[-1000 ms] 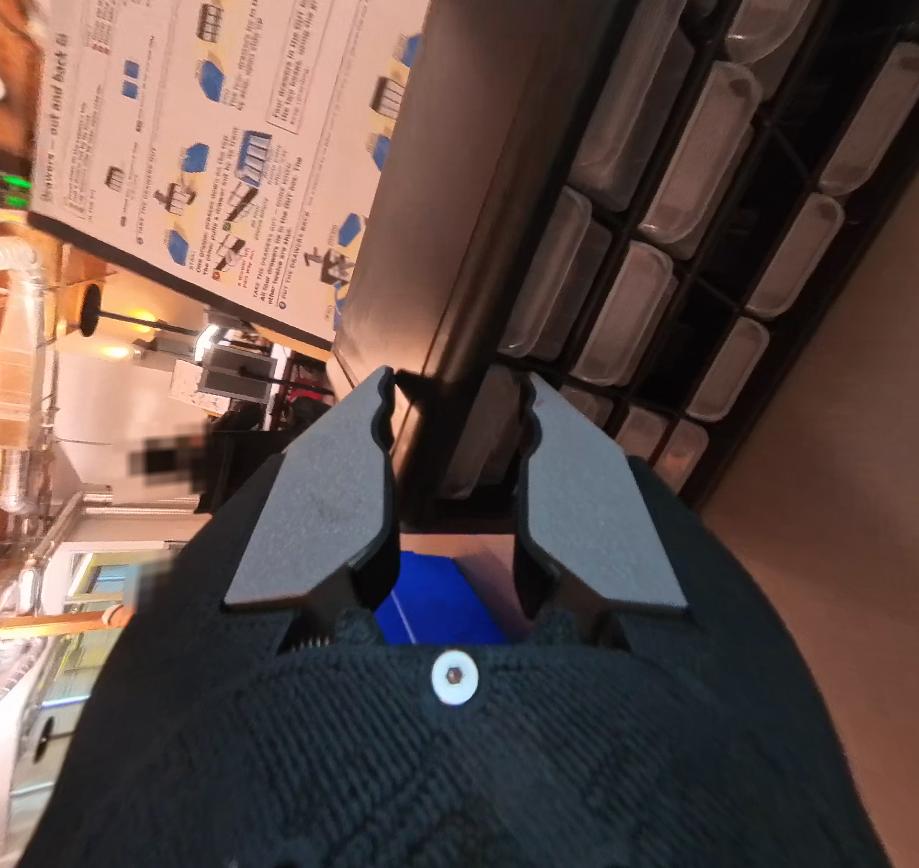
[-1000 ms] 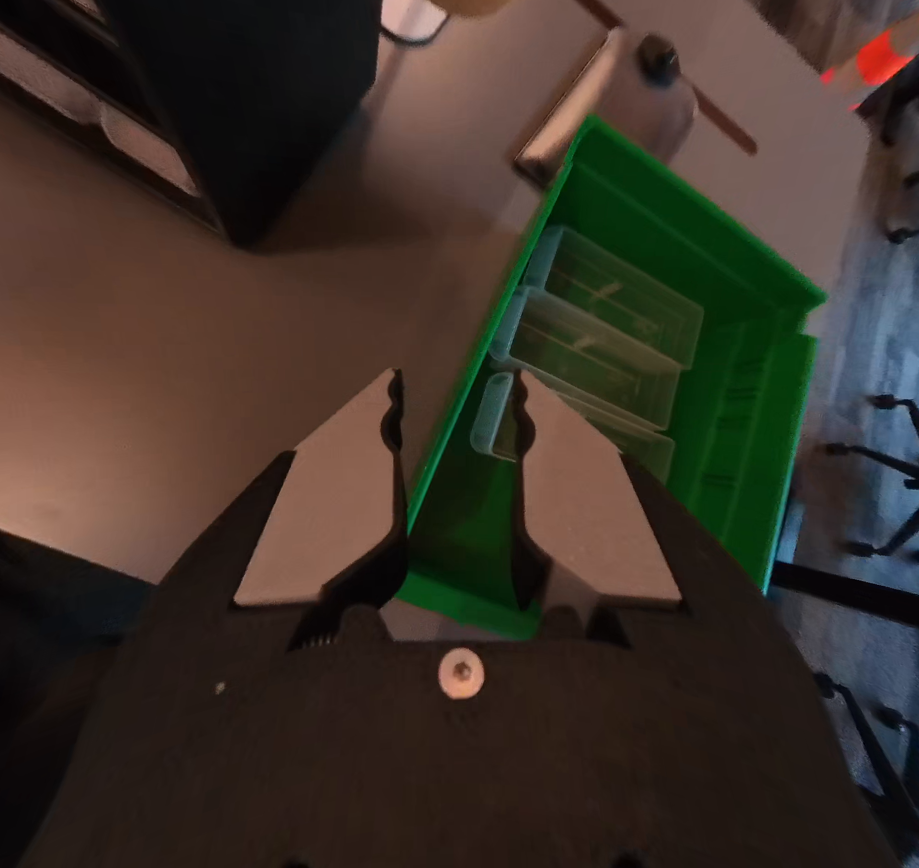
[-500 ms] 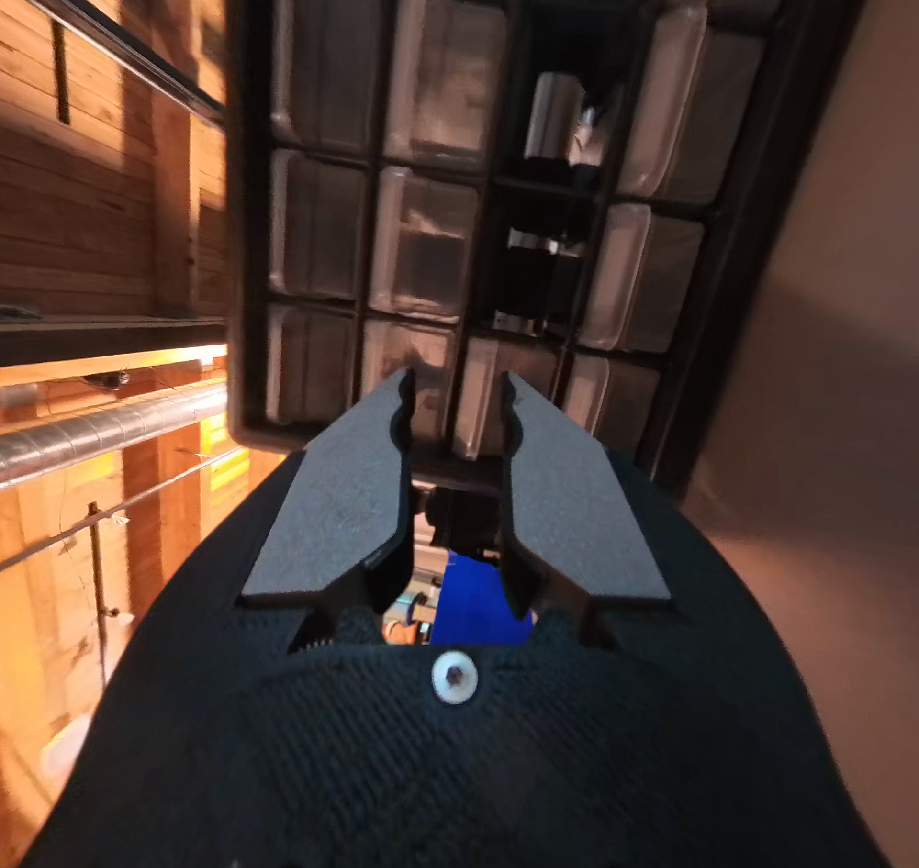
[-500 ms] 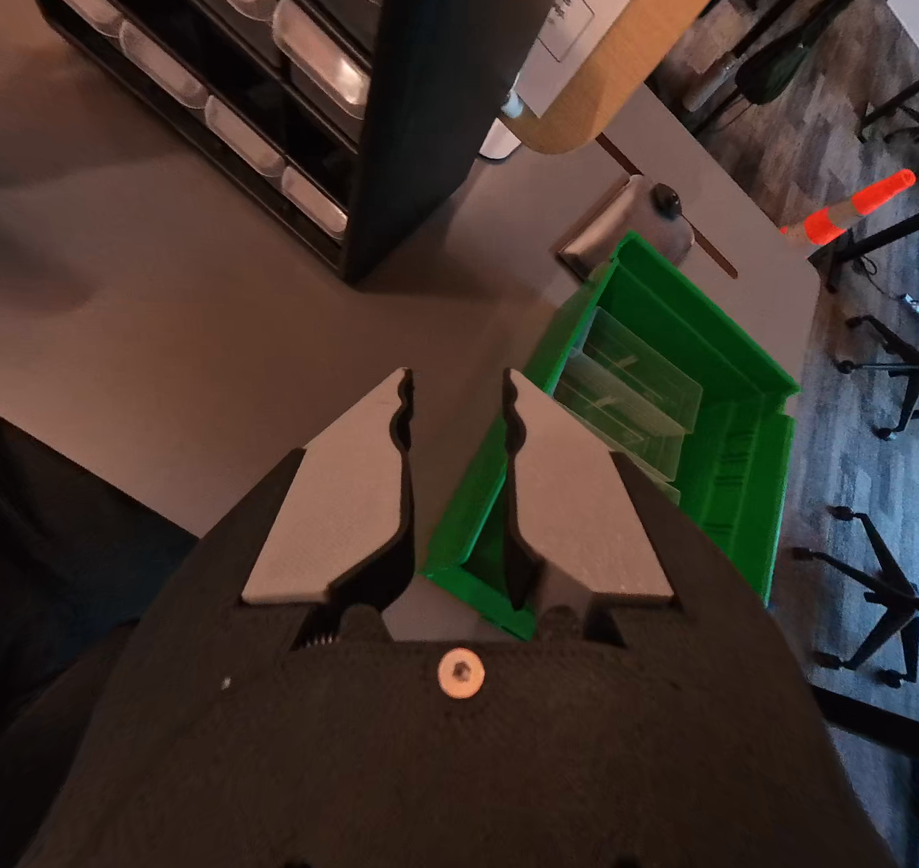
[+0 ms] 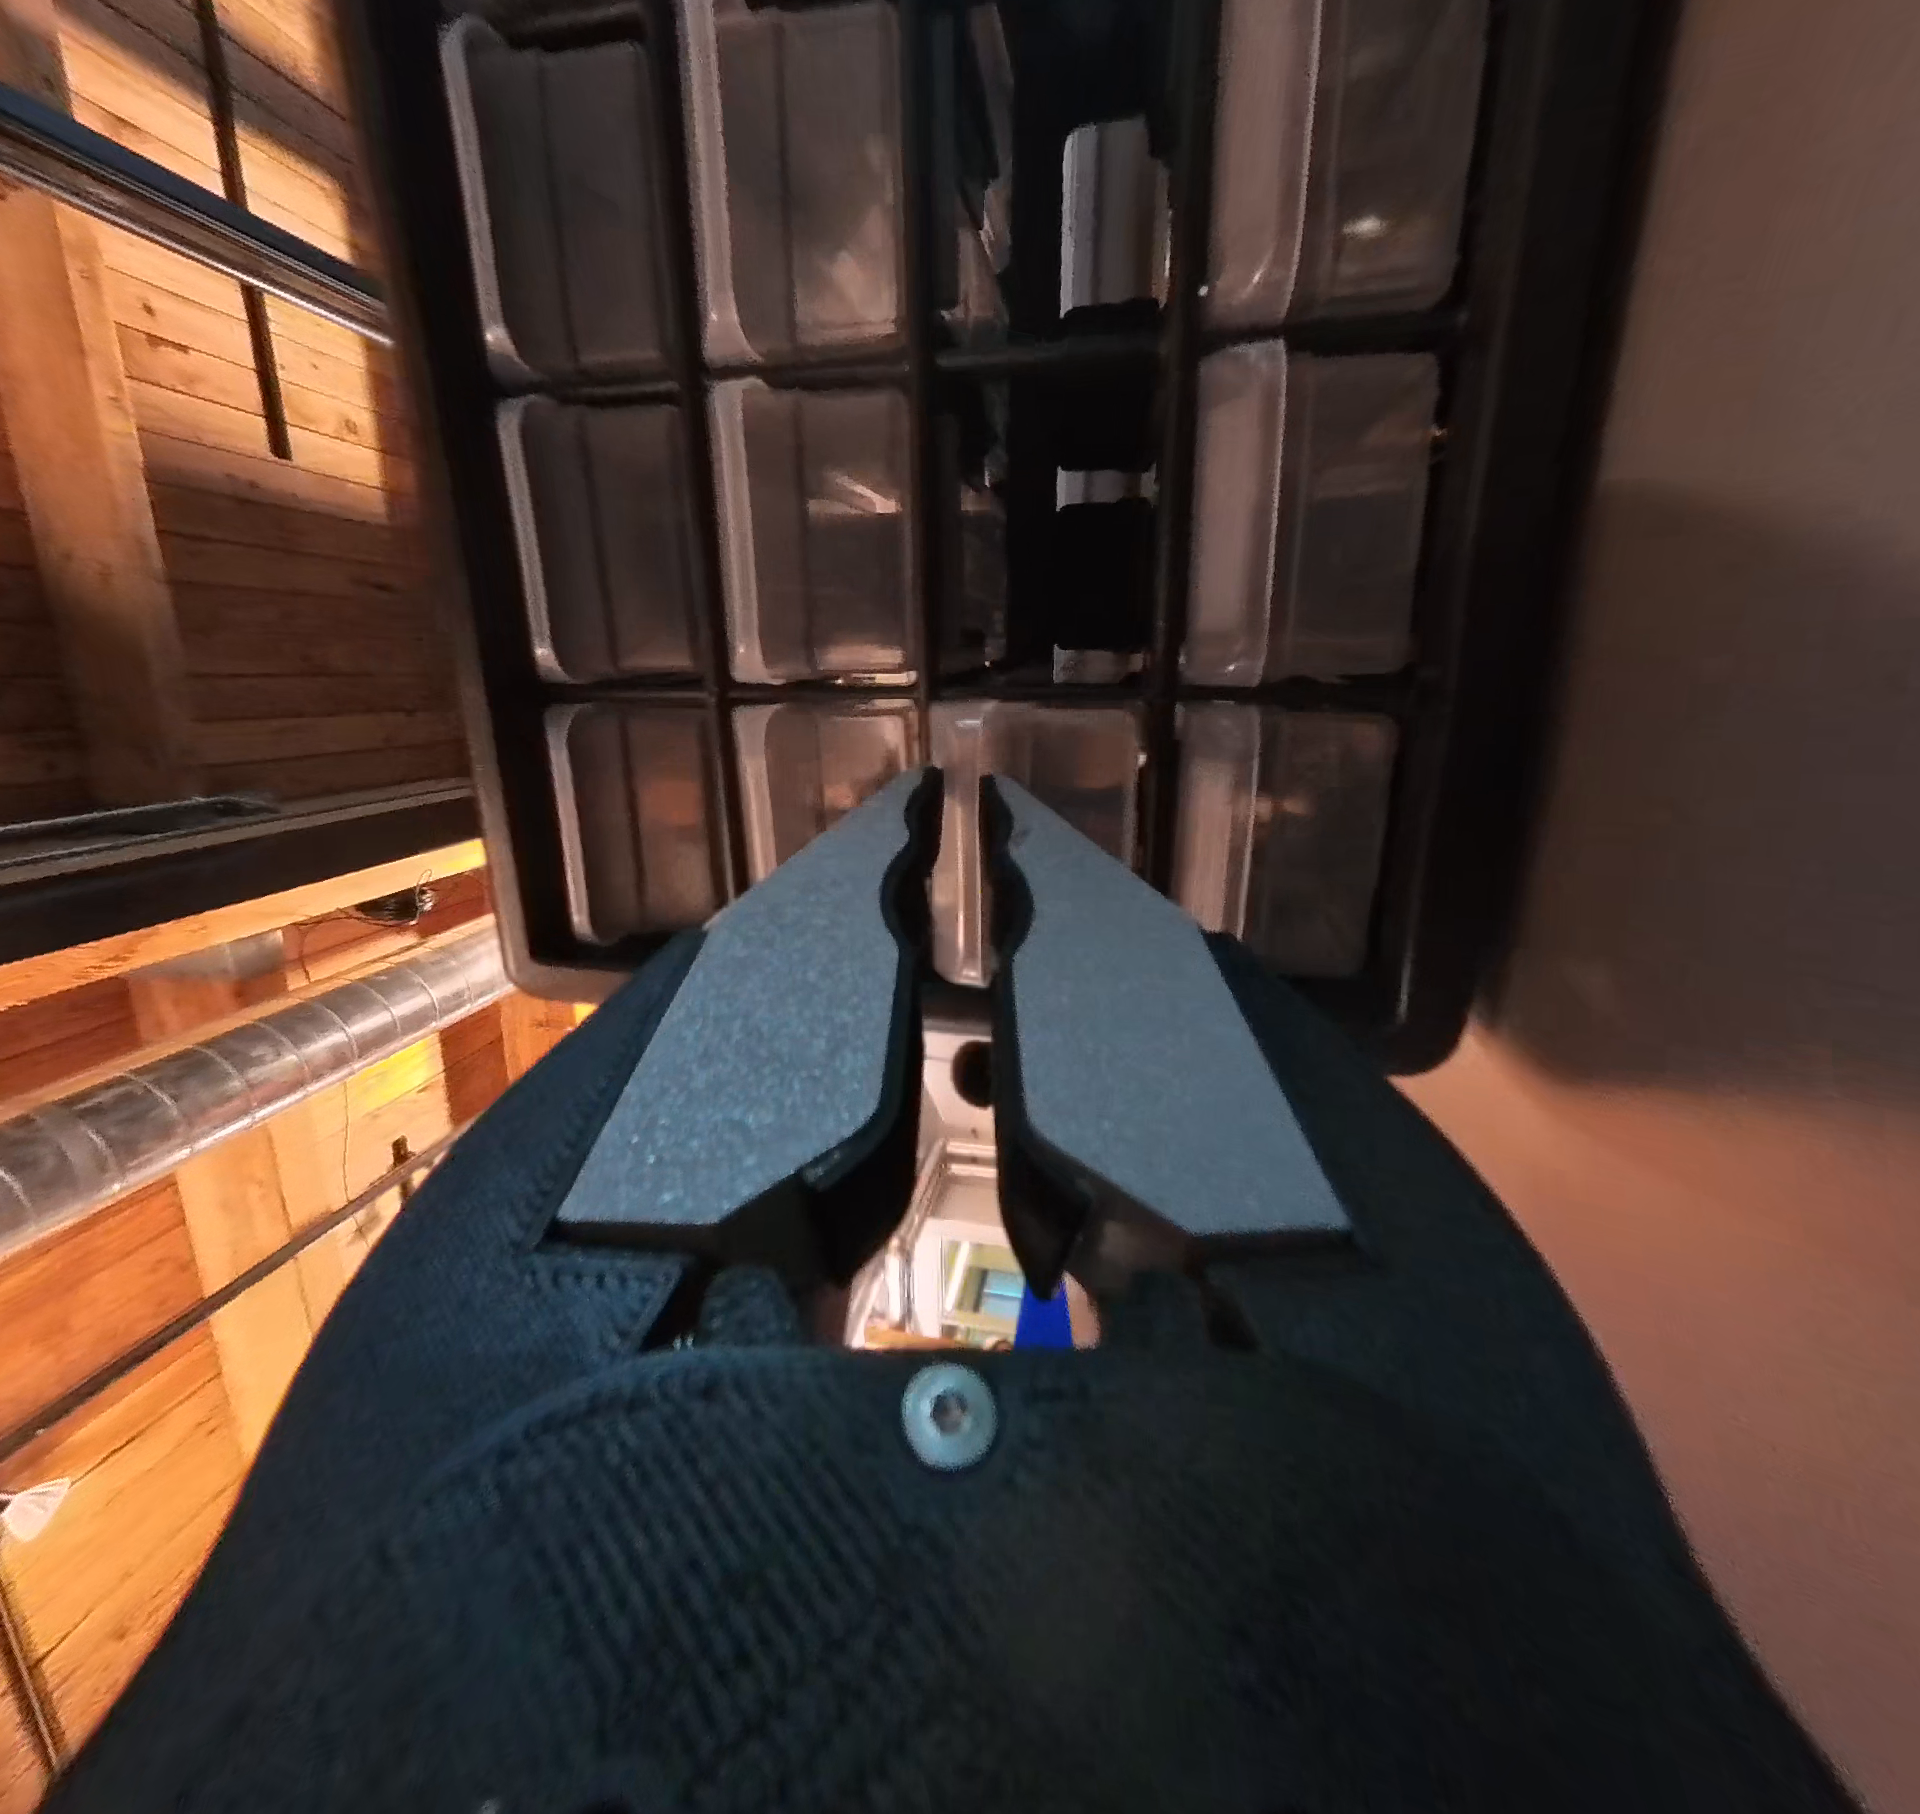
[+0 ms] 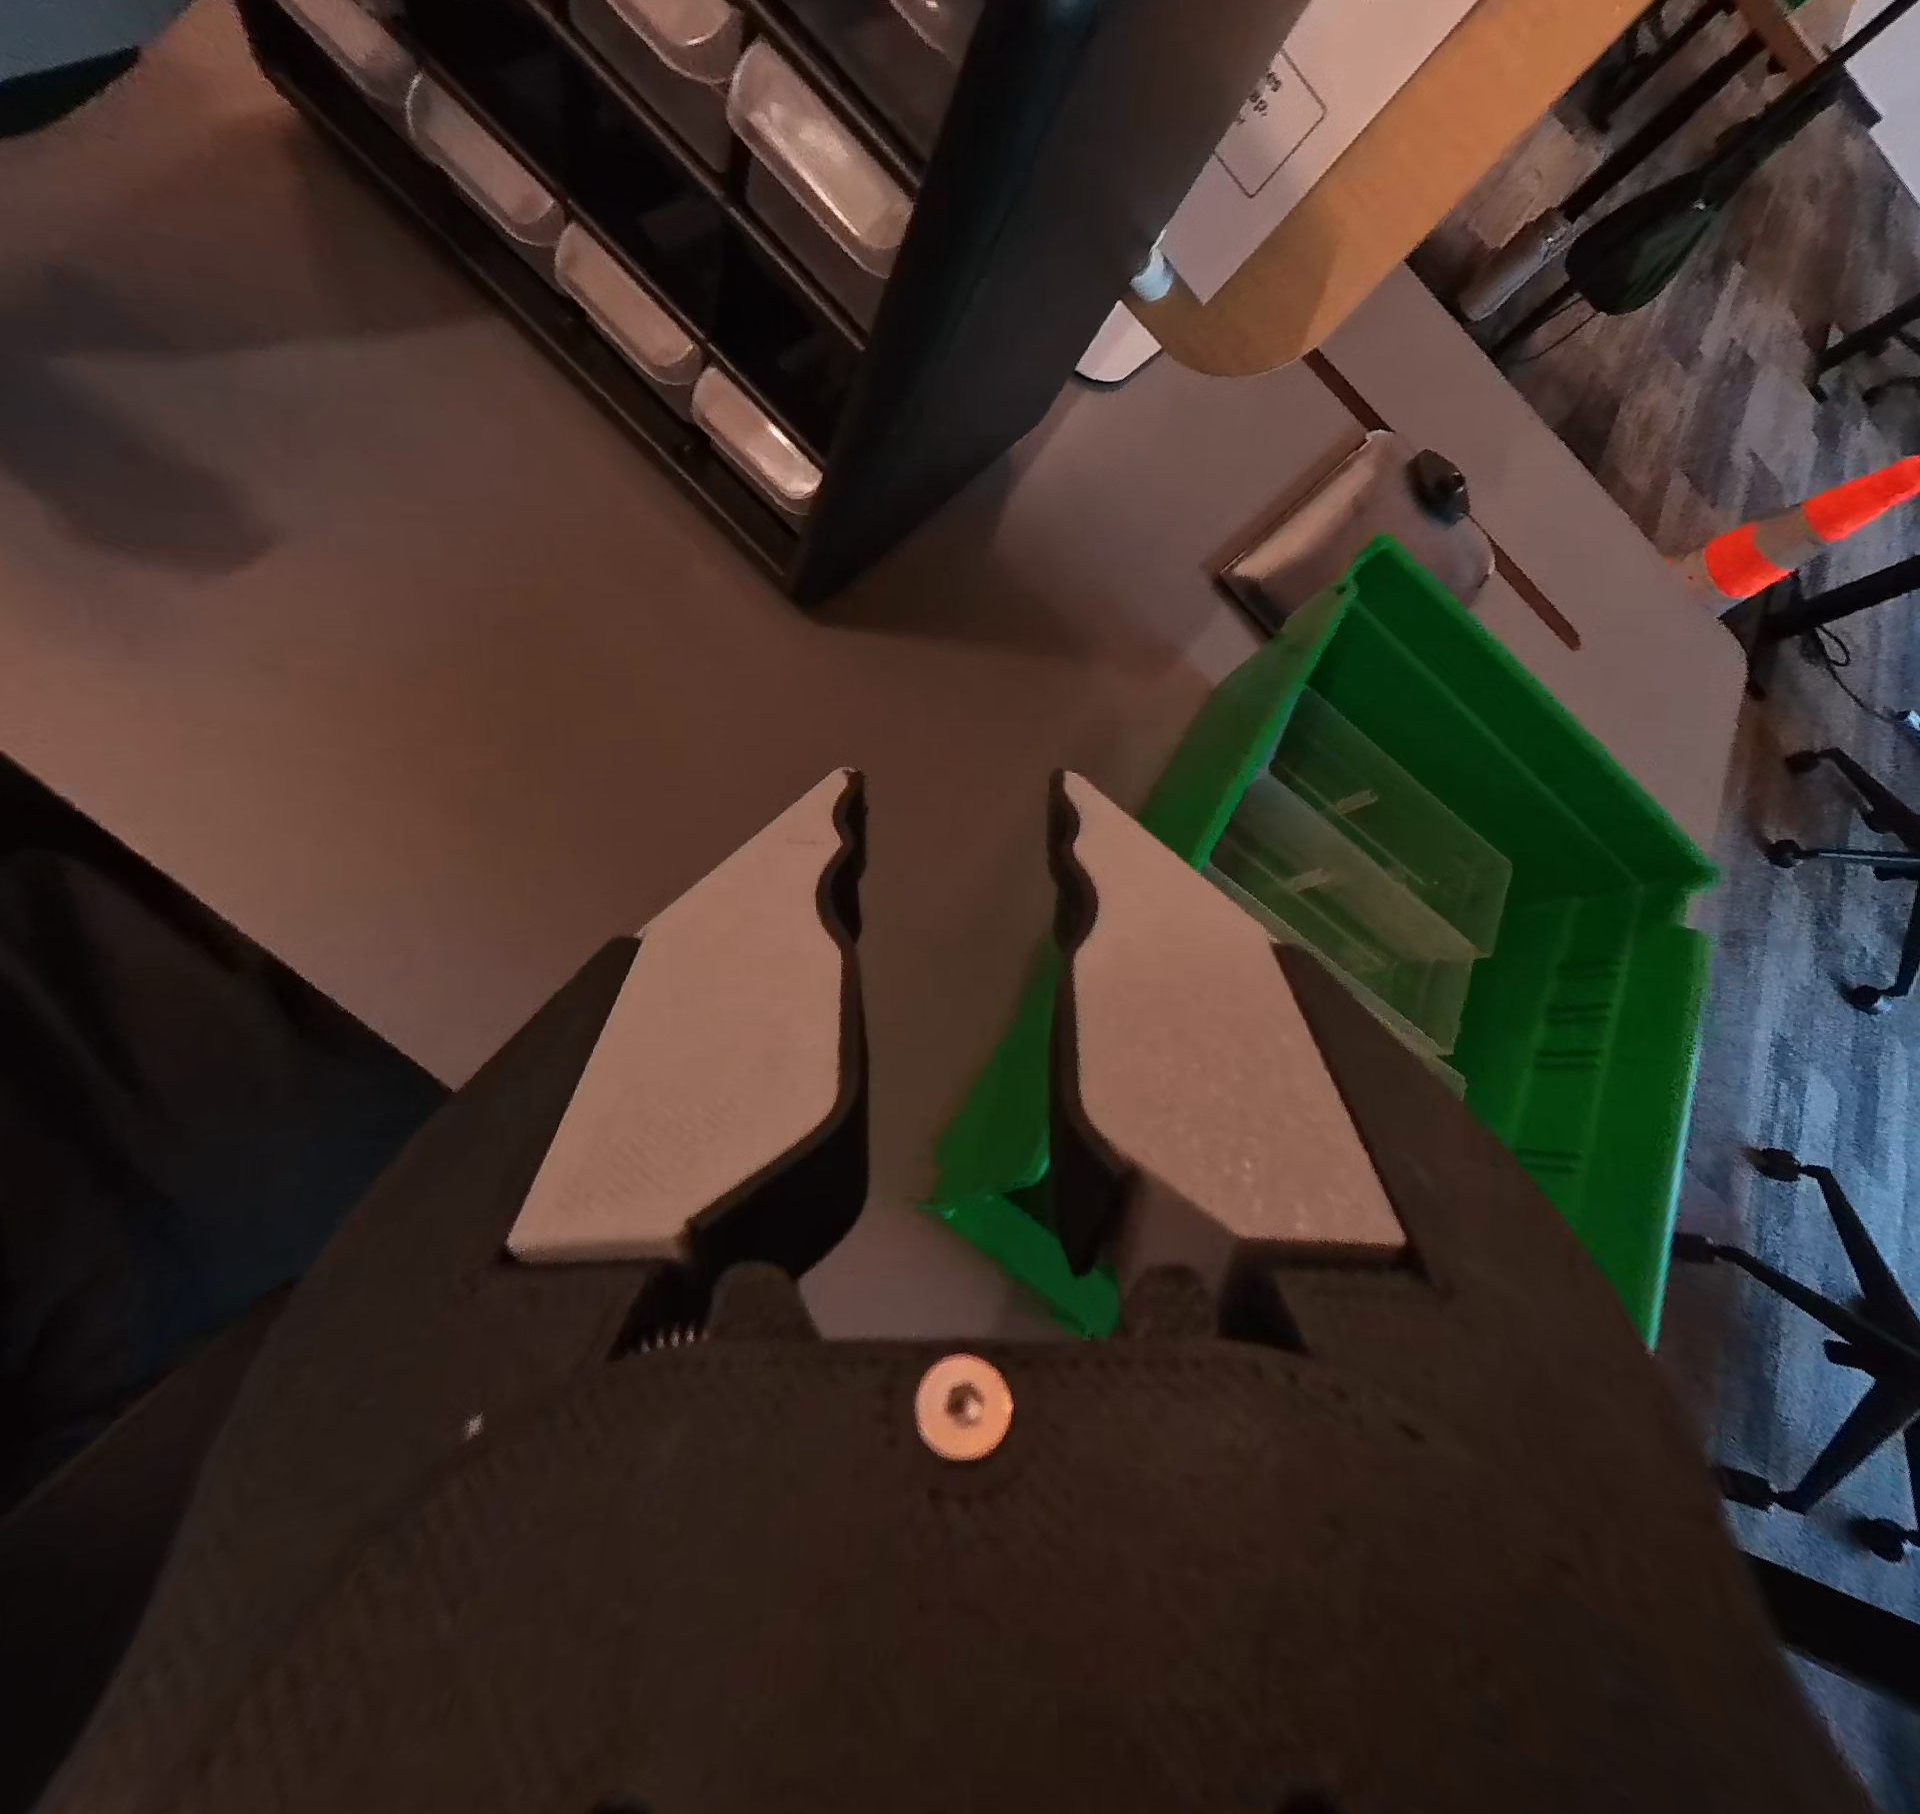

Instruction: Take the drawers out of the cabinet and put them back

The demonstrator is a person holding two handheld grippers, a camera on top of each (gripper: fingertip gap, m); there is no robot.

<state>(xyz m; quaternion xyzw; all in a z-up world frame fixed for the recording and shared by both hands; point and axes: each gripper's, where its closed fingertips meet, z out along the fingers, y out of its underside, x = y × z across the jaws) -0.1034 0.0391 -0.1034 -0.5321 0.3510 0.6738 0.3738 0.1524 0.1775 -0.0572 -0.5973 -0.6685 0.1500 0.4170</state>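
Note:
The black cabinet (image 5: 914, 362) fills the left wrist view, seen turned on its side, with clear drawers in most slots and two open slots (image 5: 1049, 517) in one line. My left gripper (image 5: 961, 808) is shut on the front handle of a clear drawer (image 5: 1060, 777) at the near end of that line. In the right wrist view the cabinet (image 6: 935, 310) stands on the grey table. My right gripper (image 6: 956, 808) is open and empty above the table, just left of a green bin (image 6: 1455, 684) holding several clear drawers (image 6: 1351, 871).
A flat metal plate (image 6: 1340, 528) lies behind the bin. A wooden board with a printed sheet (image 6: 1299, 50) leans behind the cabinet. An orange cone (image 6: 1808, 528) and chair legs stand on the floor to the right. A wooden wall and metal duct (image 5: 208, 1089) show left.
My left gripper swung from the cabinet's side to its front and closed on a drawer handle. My right gripper drew back and up from the green bin and opened wider.

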